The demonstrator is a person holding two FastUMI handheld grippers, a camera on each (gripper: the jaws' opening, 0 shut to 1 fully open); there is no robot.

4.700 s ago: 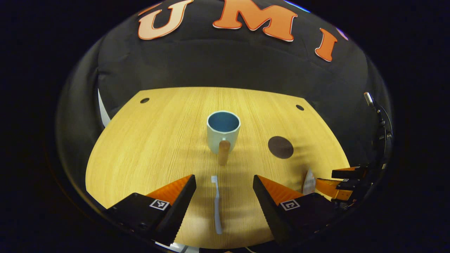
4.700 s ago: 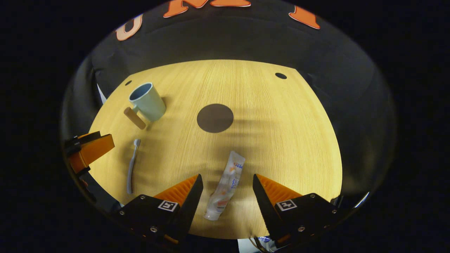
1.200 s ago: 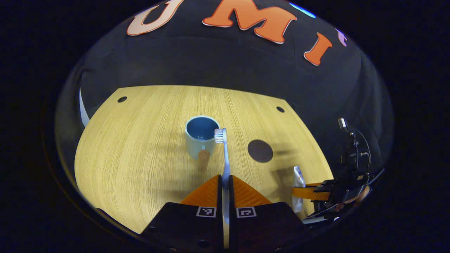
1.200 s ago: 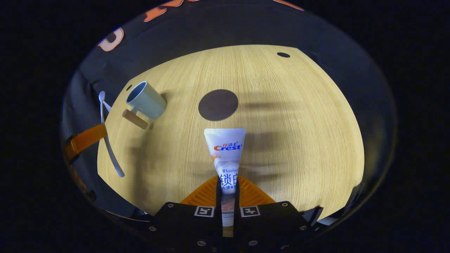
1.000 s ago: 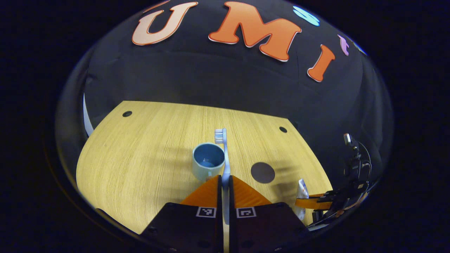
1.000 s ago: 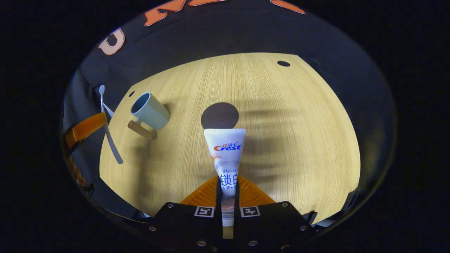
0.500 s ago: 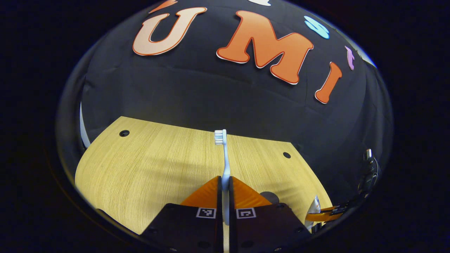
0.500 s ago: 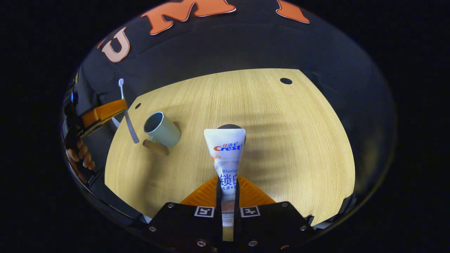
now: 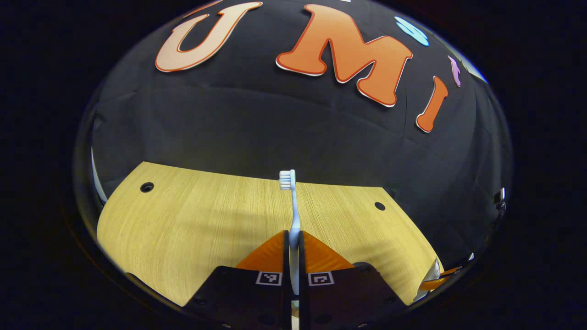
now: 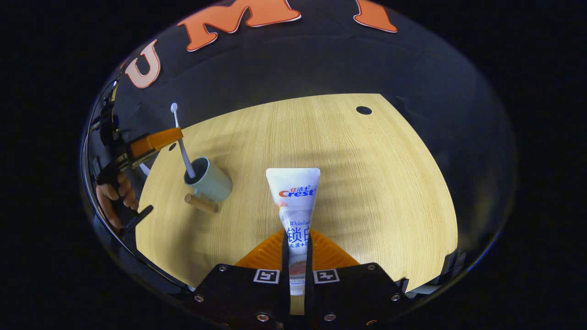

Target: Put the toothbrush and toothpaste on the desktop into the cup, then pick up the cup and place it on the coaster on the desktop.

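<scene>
In the right gripper view, at the far left, a hand [image 10: 110, 195] grips the handle of the left gripper [image 10: 176, 133], whose orange fingers are closed on the stem of a slim pale-blue plastic toothbrush [image 10: 182, 146]; the brush stands nearly upright, bristled head up, its lower end dipping inside the rim of the pale green cup [image 10: 208, 181] with a brown wooden handle, which stands upright on the light wood-grain worktop [image 10: 367, 183]. In the left gripper view the same toothbrush [image 9: 293, 206] rises straight from between the closed orange fingers, white bristles at the top against the far worktop edge. Further right in the right gripper view, the right gripper [image 10: 297, 250] is held low above the worktop and clamps a white soft-plastic toothpaste tube [image 10: 293, 201] near its cap end, the flat crimped end pointing forward and lifted off the wood, well apart from the cup.
</scene>
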